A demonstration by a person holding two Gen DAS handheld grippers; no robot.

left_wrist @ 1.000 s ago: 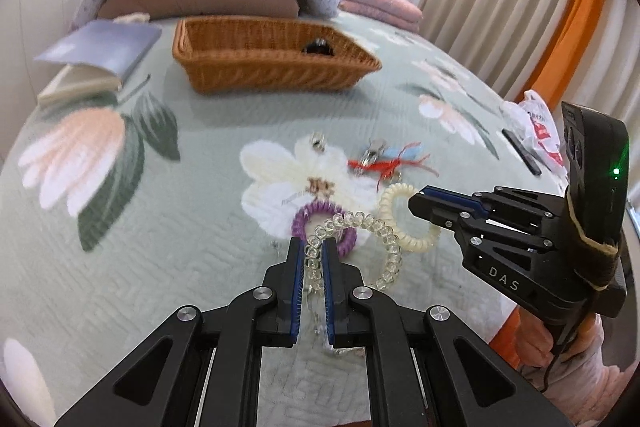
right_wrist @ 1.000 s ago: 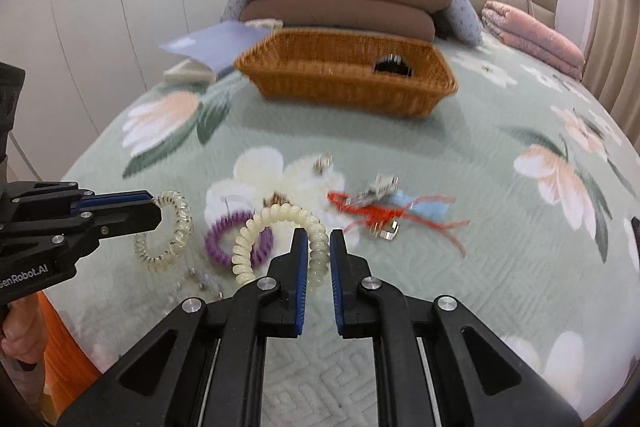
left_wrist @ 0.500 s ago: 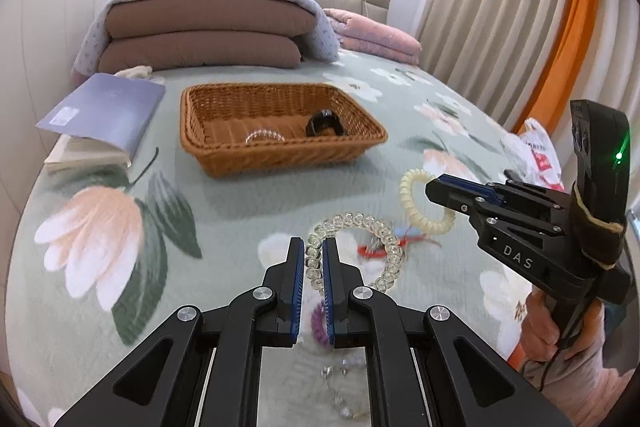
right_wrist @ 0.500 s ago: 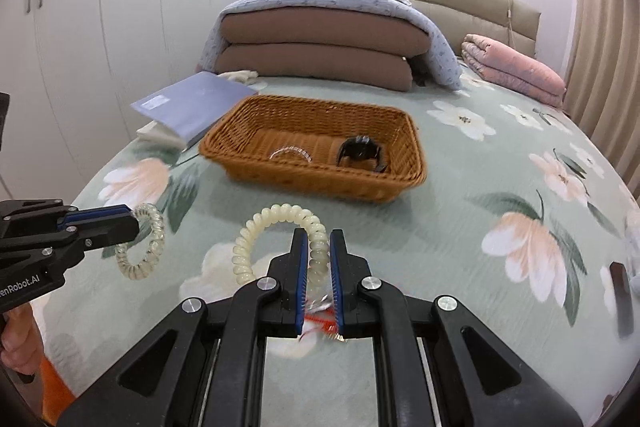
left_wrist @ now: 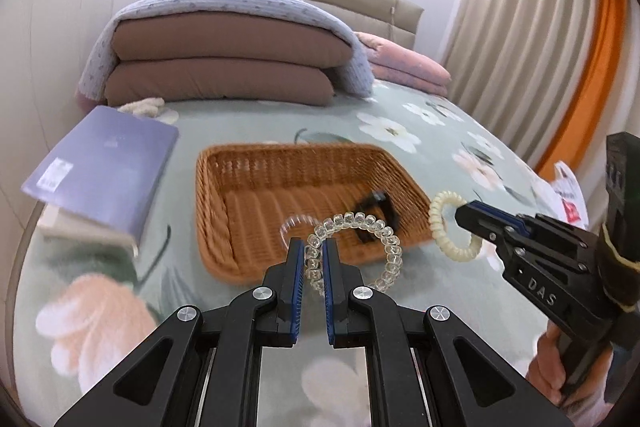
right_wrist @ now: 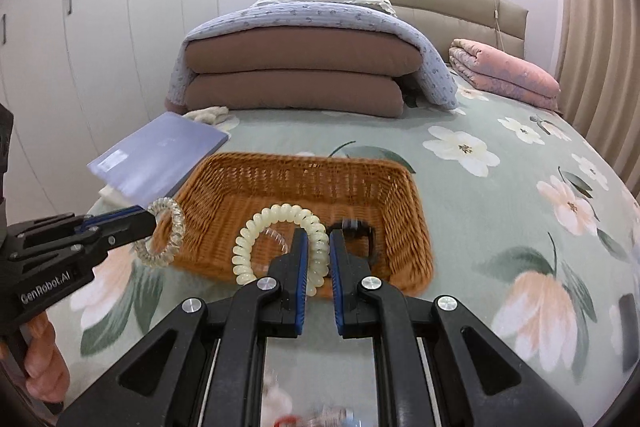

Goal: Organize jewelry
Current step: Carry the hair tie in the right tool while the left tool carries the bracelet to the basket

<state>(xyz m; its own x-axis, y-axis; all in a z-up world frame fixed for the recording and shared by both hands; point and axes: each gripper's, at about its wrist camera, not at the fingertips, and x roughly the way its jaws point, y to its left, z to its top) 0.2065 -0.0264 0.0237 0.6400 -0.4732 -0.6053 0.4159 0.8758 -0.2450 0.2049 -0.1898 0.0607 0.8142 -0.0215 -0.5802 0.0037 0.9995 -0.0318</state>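
Wicker basket [left_wrist: 248, 163], the orange-brown rectangular one, sits out in the middle of the bed [left_wrist: 420, 155] with its floral green cover, and it's already got a couple of things in it: a thin clear bangle [left_wrist: 289, 223] and a black clip-like piece [left_wrist: 374, 205] lying toward the near right corner of the basket. So part of the sorting looks done.

Both grippers are mid-delivery right now. The left gripper [left_wrist: 315, 261] has its fingers pinched nearly together on a clear beaded spiral bracelet [left_wrist: 390, 247], which hangs in the air just over the basket's near edge. The right gripper [right_wrist: 319, 253] has its fingers clamped the same way on a cream-coloured spiral coil bracelet [right_wrist: 244, 247], also up off the bed and hovering at the near rim of the basket. Neither one is actually inside yet, they're just at the edge.

What's left, as far as I can judge: carry both bracelets over the rim and let go. Then there's more stuff back at the near edge of the bed. The right wrist view shows a blurry bit of red and clear something [right_wrist: 288, 417] at the very bottom, can't really tell what. So I'd say roughly midway, with more trips to come.
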